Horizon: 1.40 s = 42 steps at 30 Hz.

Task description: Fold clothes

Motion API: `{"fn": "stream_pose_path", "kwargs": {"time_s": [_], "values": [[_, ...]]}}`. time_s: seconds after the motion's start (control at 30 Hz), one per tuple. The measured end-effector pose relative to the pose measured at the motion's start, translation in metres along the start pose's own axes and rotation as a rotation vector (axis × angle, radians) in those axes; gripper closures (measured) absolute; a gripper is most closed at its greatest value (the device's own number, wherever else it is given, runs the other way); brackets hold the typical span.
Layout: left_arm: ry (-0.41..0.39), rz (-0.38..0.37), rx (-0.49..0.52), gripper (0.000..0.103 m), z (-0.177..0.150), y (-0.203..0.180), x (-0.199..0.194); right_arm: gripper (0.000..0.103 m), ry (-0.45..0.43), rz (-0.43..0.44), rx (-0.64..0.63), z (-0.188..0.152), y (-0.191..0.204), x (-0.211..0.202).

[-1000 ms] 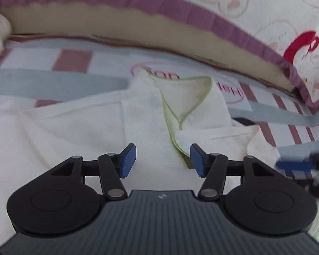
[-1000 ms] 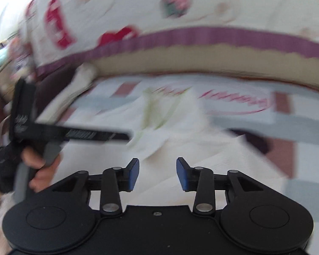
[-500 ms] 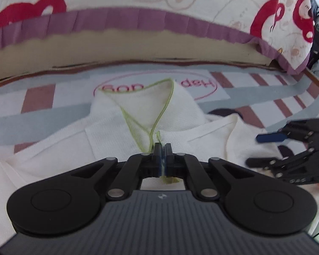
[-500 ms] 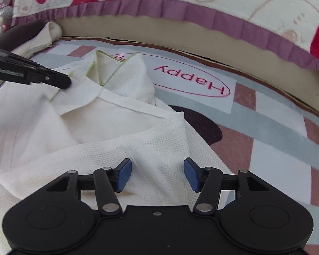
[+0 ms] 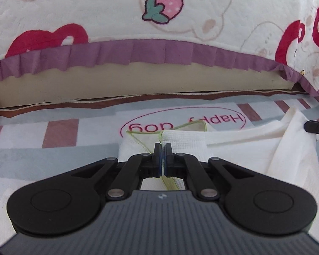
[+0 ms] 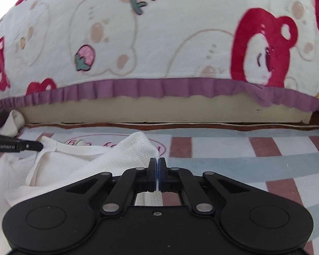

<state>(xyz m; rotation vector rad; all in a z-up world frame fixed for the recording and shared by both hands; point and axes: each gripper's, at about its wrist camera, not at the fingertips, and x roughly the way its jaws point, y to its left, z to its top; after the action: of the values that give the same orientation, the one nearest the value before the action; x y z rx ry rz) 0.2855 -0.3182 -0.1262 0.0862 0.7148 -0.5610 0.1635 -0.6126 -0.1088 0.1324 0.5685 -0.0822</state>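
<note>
Lying rumpled on the striped mat [image 5: 78,148], the white garment [image 5: 234,148] is clamped by both claws: left claw [image 5: 162,159] at its green-trimmed neckline, right claw [image 6: 157,171] on a raised fold. Uneven pulling could slip the thin pinches or skew the fold. Only the left view shows the trim.

Bed side [image 5: 151,78] close ahead; striped mat [image 5: 59,131] open.

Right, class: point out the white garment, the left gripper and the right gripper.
white garment [image 5: 234,146], left wrist view, flat waffle fabric.
left gripper [image 5: 162,159], left wrist view, between shut fingertips.
right gripper [image 6: 157,171], right wrist view, between shut fingertips.
</note>
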Motion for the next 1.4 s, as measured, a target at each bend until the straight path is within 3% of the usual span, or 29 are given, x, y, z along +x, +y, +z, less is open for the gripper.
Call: {"fn": "stream_pose_path", "kwargs": {"time_s": [0.13,0.2,0.33,0.43,0.47,0.5,0.57,0.7,0.8,0.87,0.9,0.93,0.97,1.1,1.17,1.23,1.3,1.4], "values": [[-0.03,0.01,0.125,0.102,0.005,-0.02,0.01,0.102,0.008,-0.043,-0.023,-0.005,0.0,0.011],[0.003,0.002,0.174,0.1,0.008,-0.025,0.014,0.102,0.015,-0.072,-0.022,-0.01,-0.001,0.017],[0.038,0.058,0.238,0.09,0.012,-0.015,0.006,0.102,0.067,-0.133,-0.036,-0.021,-0.007,0.036],[0.039,-0.122,0.312,0.089,-0.001,-0.007,-0.029,0.102,0.134,-0.167,-0.046,-0.032,-0.007,0.047],[0.047,-0.162,0.352,0.085,-0.008,-0.007,-0.041,0.102,0.138,-0.175,-0.042,-0.036,-0.006,0.047],[0.06,-0.172,0.387,0.071,-0.016,-0.007,-0.05,0.102,0.141,-0.181,-0.033,-0.04,-0.006,0.048],[0.092,-0.159,0.43,0.056,-0.028,-0.007,-0.058,0.102,0.138,-0.182,-0.009,-0.044,-0.006,0.048],[0.127,-0.141,0.355,0.056,-0.033,0.005,-0.051,0.1,0.121,-0.175,0.07,-0.047,-0.013,0.045],[0.165,-0.153,0.266,0.05,-0.029,0.013,-0.035,0.1,0.151,-0.237,0.081,-0.046,-0.02,0.045],[0.232,-0.186,0.245,0.054,-0.032,0.013,-0.023,0.099,0.168,-0.272,0.089,-0.045,-0.025,0.044],[0.218,-0.204,0.26,0.082,-0.035,0.008,-0.028,0.099,0.165,-0.257,0.11,-0.043,-0.028,0.04],[0.189,-0.22,0.28,0.097,-0.039,0.002,-0.037,0.096,0.152,-0.227,0.129,-0.04,-0.029,0.034],[0.16,-0.236,0.3,0.101,-0.042,-0.004,-0.046,0.091,0.137,-0.189,0.139,-0.035,-0.028,0.029],[0.041,-0.302,0.381,0.102,-0.057,-0.029,-0.081,0.086,0.154,-0.001,0.126,-0.014,-0.012,0.025],[-0.001,-0.338,0.413,0.102,-0.064,-0.039,-0.096,0.064,0.215,0.059,0.118,-0.006,-0.001,0.037],[-0.009,-0.375,0.438,0.102,-0.071,-0.045,-0.106,0.056,0.321,0.026,0.175,0.001,0.004,0.054],[0.0,-0.403,0.47,0.101,-0.078,-0.051,-0.111,0.051,0.417,-0.05,0.357,0.004,-0.004,0.07],[0.022,-0.388,0.511,0.101,-0.086,-0.057,-0.111,0.052,0.434,-0.037,0.461,0.006,-0.007,0.085]]}}
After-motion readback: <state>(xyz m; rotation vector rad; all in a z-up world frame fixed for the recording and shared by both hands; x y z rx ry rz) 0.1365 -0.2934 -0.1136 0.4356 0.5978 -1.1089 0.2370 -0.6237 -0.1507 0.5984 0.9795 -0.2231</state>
